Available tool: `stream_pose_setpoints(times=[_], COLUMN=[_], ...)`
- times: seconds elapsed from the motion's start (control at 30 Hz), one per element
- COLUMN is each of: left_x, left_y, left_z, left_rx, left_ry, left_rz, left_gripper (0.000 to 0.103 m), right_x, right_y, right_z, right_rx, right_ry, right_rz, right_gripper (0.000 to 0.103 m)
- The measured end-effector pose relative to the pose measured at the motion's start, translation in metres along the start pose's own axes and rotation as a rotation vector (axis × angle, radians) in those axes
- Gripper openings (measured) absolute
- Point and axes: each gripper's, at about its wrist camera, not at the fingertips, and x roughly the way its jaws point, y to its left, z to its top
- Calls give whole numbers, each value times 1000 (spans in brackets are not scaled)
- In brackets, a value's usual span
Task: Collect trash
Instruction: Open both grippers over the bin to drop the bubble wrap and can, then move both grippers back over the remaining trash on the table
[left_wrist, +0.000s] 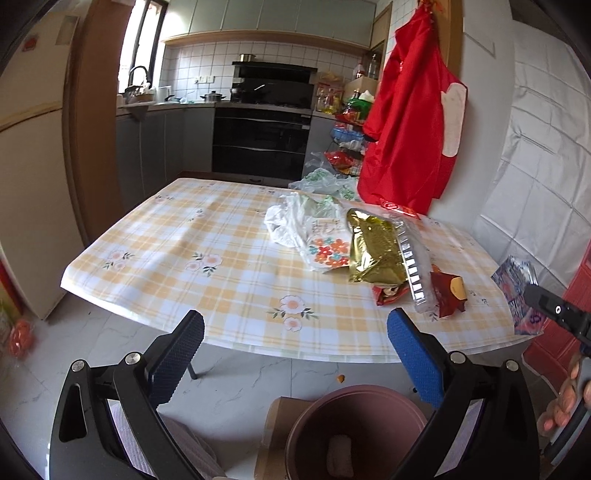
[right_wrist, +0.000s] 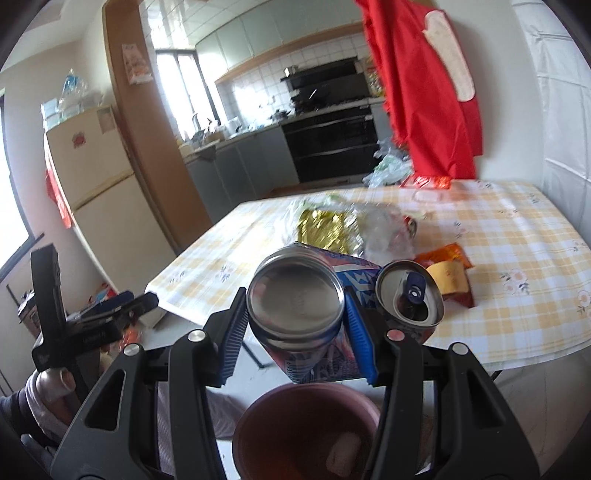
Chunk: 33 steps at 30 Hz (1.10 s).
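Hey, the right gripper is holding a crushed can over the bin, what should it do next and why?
Probably open the fingers and let go. The right gripper clamps the crushed can directly above the brown bin, so it should drop in. The left gripper is open and empty.

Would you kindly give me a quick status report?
Left gripper open, empty. Right gripper shut on crushed can, over bin. Wrappers remain on table.

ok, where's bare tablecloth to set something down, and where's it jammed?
Free: the checked tablecloth is bare across its whole left half, from the white plastic bag out to the left edge, and along the near edge. Crowded: right side, where gold foil bag, clear plastic tray and red wrapper pile together.
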Motion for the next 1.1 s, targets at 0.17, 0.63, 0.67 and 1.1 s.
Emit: stream_pose_setpoints(times=[0.17, 0.63, 0.67, 1.1], left_x=[-1, 1, 1, 2], left_y=[9, 11, 11, 9], left_z=[-3, -5, -5, -5], left_rx=[-24, -43, -42, -45], left_ry=[2, 21, 22, 25], left_rz=[18, 19, 19, 24], left_gripper=[97, 97, 97, 97], right_x=[8, 20, 19, 14], right_y=[11, 21, 20, 12], right_z=[-7, -20, -20, -18], right_rx=[-12, -14, -10, 25], right_ry=[50, 120, 117, 83], right_rz=[32, 79, 79, 8], right_gripper=[52, 54, 54, 83])
